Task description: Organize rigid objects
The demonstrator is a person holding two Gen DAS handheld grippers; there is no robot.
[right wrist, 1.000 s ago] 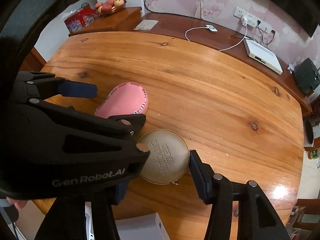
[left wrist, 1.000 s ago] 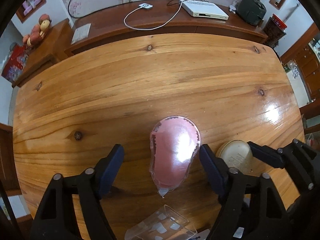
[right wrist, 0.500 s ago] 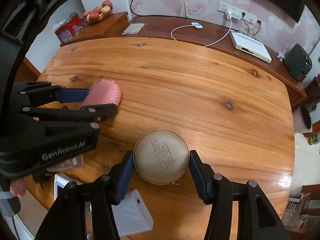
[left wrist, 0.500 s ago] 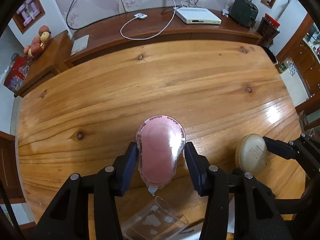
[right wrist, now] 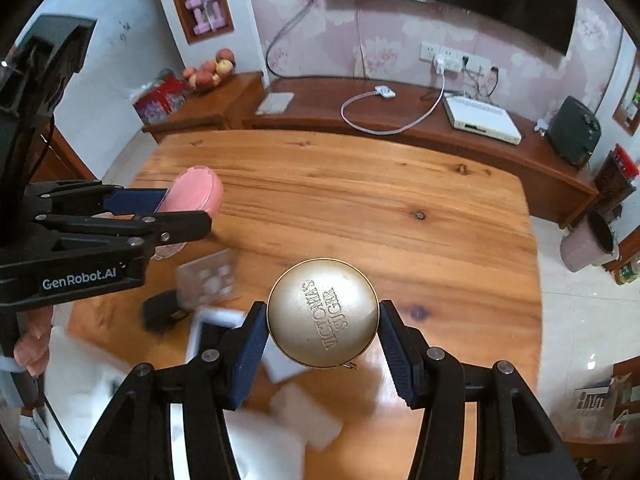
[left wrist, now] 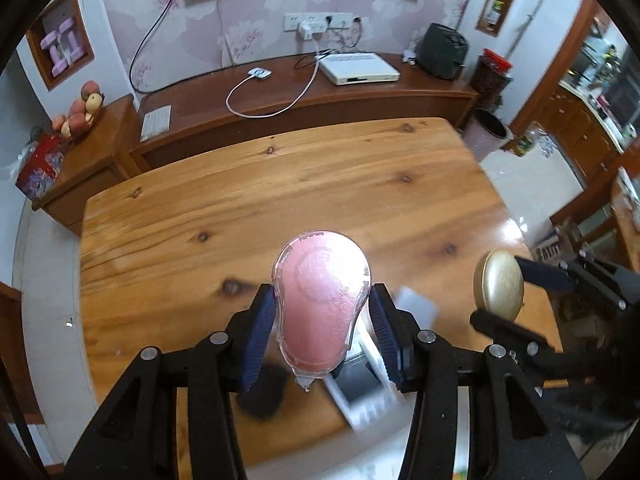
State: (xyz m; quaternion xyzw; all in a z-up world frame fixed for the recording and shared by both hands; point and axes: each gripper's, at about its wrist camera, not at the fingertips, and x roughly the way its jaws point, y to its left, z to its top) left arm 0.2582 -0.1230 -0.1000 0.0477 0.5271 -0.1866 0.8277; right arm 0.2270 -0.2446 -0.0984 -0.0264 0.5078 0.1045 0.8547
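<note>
My left gripper (left wrist: 322, 322) is shut on a pink correction-tape dispenser (left wrist: 322, 298) in a clear shell and holds it well above the wooden table (left wrist: 280, 192). My right gripper (right wrist: 323, 338) is shut on a round gold tin (right wrist: 323, 314) marked "VICTORIA'S SUGER", also lifted off the table. The left wrist view shows the tin (left wrist: 498, 284) edge-on at the right. The right wrist view shows the pink dispenser (right wrist: 194, 192) at the left in the other gripper (right wrist: 176, 208).
Below the grippers near the table's front edge lie a white open box (right wrist: 208, 324), a clear plastic tray (right wrist: 208, 278), a small black object (right wrist: 160, 312) and white cloth (right wrist: 276, 436), all blurred. A sideboard (left wrist: 320, 96) with a router stands behind the table.
Both grippers closed on their objects, then lifted them up from the table and drew back. The table now looks much farther below.
</note>
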